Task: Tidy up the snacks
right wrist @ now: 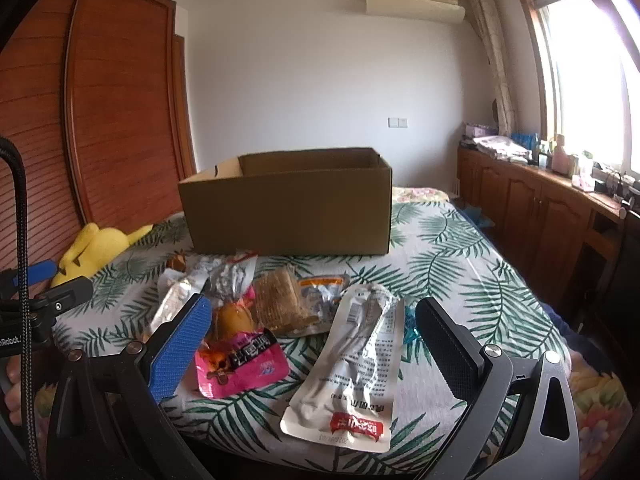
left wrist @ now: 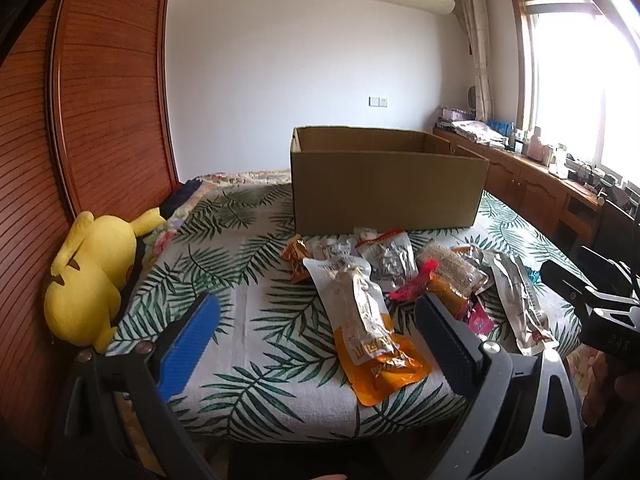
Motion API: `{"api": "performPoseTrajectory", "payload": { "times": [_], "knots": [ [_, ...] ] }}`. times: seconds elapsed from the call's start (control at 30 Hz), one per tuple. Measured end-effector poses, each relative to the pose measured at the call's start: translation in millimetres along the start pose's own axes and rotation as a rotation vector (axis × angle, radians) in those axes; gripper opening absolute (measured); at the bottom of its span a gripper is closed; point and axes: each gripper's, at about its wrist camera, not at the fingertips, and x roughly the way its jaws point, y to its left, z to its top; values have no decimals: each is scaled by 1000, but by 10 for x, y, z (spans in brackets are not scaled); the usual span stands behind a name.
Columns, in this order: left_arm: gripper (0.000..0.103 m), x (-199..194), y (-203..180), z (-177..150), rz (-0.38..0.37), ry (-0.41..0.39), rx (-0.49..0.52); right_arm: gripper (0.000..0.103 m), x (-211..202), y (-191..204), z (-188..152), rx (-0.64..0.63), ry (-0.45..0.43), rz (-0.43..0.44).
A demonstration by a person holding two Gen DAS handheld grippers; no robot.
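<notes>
Snack packets loose on bed before cardboard box (right wrist: pixel 288 216); none boxed. Left gripper (left wrist: pixel 316 332) and right gripper (right wrist: pixel 312 344): tongs apart, empty; next, likely clamp white pouch (right wrist: pixel 352 364).

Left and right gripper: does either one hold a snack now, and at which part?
Nothing is held. The left gripper and the right gripper are both open above the snack packets on the bed.

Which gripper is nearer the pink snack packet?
Right. The right gripper is open with the pink snack packet just inside its blue finger. The left gripper is open over the orange packet, left of it.
</notes>
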Motion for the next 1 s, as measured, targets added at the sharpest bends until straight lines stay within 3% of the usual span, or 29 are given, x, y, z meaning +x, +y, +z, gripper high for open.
{"api": "performPoseTrajectory", "payload": {
  "times": [0.53,0.83,1.0],
  "knots": [
    [99,554,-65,-106,-71,133,4,101,509,-329,-173,4,171,9],
    [97,879,-90,-56,-120,197,-2,89,712,-521,-204,46,244,27],
    [95,1062,-105,8,-147,271,-17,85,825,-527,-213,35,287,37]
  ]
}}
